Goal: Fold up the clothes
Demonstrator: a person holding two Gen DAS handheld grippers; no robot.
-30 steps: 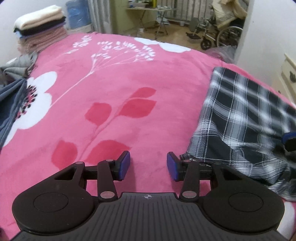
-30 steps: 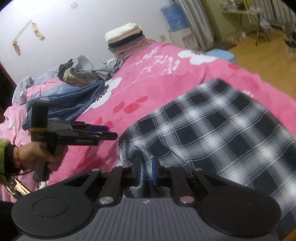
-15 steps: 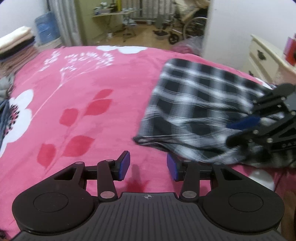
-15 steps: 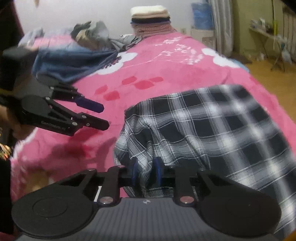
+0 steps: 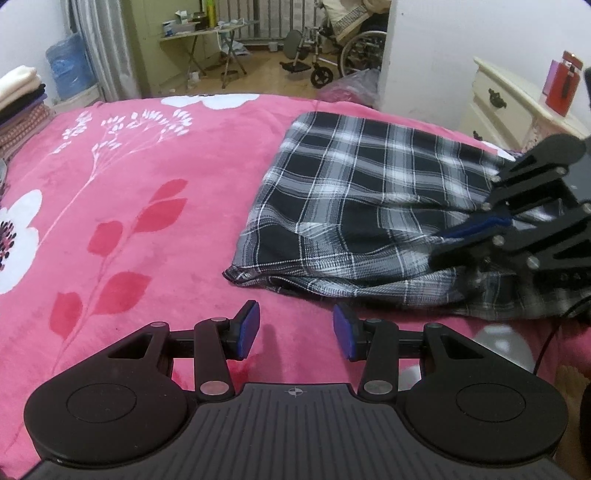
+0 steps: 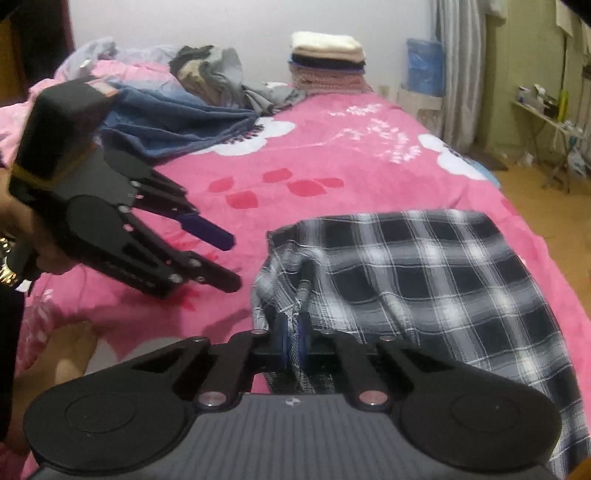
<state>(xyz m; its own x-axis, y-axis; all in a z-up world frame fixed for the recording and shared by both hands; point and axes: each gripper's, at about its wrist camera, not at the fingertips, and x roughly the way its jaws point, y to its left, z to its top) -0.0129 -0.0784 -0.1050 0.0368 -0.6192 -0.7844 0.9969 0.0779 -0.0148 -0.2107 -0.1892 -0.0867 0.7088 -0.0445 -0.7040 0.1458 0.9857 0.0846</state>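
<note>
Plaid garment [image 5: 369,214] lies on the right side of the pink floral blanket [image 5: 147,192], folded, its near edge bunched into a thick roll. Its near-left corner [image 5: 236,275] sits just ahead and right of the left gripper [image 5: 295,334], not touching it.

Left gripper: blue pads spread wide apart, nothing between them, low over bare blanket.

Right gripper [image 6: 291,341]: pads drawn together, pinching a gathered ridge of plaid cloth at the garment's near edge. Cloth rises in a tented fold from the pinch.

Open room: left wrist view shows a broad stretch of blanket left and far of the garment, running to the bed's far edge. Garment's right edge lies close to the bed's right side, where a cream dresser [image 5: 517,107] stands just beyond.

View differences:
- Left wrist view alone shows the wooden floor, a folding table [image 5: 207,33] and a wheelchair [image 5: 343,48] past the bed's far end, and the right gripper [image 5: 439,243] from the side, black linkage over the plaid.
- Right wrist view alone shows loose clothing heaped at far left: blue garment [image 6: 173,122], grey clothes [image 6: 221,74]. It shows the folded stack [image 6: 327,61] whole; the left view catches only its edge. It also shows the left gripper [image 6: 231,260] from the side, fingers parted, held by a hand [image 6: 29,236].
</note>
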